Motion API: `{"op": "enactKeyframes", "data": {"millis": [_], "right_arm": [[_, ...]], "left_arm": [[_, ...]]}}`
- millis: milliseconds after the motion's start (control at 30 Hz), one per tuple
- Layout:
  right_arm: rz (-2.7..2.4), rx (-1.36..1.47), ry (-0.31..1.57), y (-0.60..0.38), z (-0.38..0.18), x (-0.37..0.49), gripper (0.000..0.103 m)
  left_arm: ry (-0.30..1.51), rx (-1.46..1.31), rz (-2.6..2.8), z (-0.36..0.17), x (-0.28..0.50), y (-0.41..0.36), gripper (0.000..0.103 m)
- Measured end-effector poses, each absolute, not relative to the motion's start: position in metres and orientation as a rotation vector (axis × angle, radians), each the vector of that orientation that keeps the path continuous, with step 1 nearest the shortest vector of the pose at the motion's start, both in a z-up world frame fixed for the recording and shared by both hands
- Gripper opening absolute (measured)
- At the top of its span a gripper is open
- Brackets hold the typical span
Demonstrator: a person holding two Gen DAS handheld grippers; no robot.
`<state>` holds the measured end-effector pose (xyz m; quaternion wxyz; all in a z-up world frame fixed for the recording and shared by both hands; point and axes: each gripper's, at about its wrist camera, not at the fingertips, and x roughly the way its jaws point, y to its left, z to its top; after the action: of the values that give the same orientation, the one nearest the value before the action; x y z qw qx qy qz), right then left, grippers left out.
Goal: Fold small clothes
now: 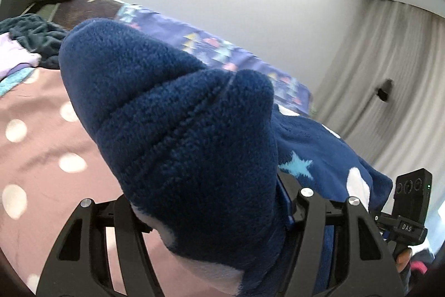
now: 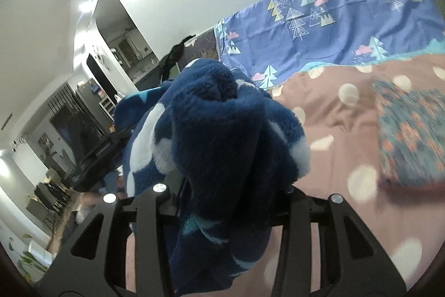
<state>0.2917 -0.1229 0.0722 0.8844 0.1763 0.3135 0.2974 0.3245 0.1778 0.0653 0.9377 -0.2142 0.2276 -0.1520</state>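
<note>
My left claw [image 1: 205,213] is clamped on a thick bunch of the navy fleece garment [image 1: 172,113], and the plush fabric bulges up between the black fingers and fills most of the left wrist view, lifted clear of the pink polka-dot bedspread [image 1: 36,141]. Off to the right, more of that same fleece trails away, showing a pale blue star [image 1: 296,167] and white patches. My right claw [image 2: 228,199] is pinching another wad of the garment [image 2: 222,130], the fabric crumpled between its fingers and hanging down past them, white blotches and light blue marks showing on the navy. So both claws grip the one piece, held up above the bed. At the far edge of the bed lies a purple sheet printed with little trees and clouds [image 2: 347,27]. On the right in the right wrist view, a folded teal cloth with an orange pattern [image 2: 411,130] rests on the bedspread. Far left in the left wrist view sits a heap of other clothes [image 1: 30,43], dark teal and lilac. A pale curtain [image 1: 389,80] hangs at the right.
</note>
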Motion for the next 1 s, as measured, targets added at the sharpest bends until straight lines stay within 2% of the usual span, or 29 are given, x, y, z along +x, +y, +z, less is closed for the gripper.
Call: {"op": "enactKeyframes", "data": {"millis": [367, 433, 500, 533, 567, 600, 667, 733, 833, 1000], "right_arm": [[0.507, 0.242, 0.701, -0.063, 0.024, 0.465, 0.04], [0.461, 0.231, 0.69, -0.056, 0.011, 0.491, 0.041], [0.351, 0.191, 0.696, -0.048, -0.01, 0.51, 0.061], [0.248, 0.152, 0.714, -0.046, -0.024, 0.515, 0.078], [0.189, 0.13, 0.729, -0.047, -0.035, 0.518, 0.078], [0.159, 0.116, 0.768, -0.048, -0.052, 0.518, 0.078], [0.175, 0.119, 0.847, -0.054, -0.076, 0.51, 0.078], [0.187, 0.134, 0.828, -0.06, -0.08, 0.492, 0.078], [0.196, 0.128, 0.793, -0.067, -0.069, 0.457, 0.078], [0.221, 0.075, 0.644, -0.079, -0.028, 0.373, 0.09]], "left_arm": [[0.492, -0.457, -0.13, 0.007, 0.446, 0.206, 0.065], [0.501, -0.462, -0.079, -0.01, 0.461, 0.206, 0.068], [0.588, -0.462, -0.001, -0.034, 0.479, 0.208, 0.076], [0.659, -0.471, 0.032, -0.048, 0.487, 0.208, 0.081], [0.736, -0.483, 0.053, -0.062, 0.49, 0.205, 0.082], [0.845, -0.478, 0.078, -0.085, 0.493, 0.205, 0.083], [0.82, -0.448, 0.133, -0.093, 0.486, 0.213, 0.093], [0.777, -0.441, 0.11, -0.089, 0.471, 0.219, 0.097], [0.804, -0.39, 0.082, -0.081, 0.455, 0.215, 0.097], [0.706, -0.185, 0.006, -0.045, 0.39, 0.183, 0.101]]}}
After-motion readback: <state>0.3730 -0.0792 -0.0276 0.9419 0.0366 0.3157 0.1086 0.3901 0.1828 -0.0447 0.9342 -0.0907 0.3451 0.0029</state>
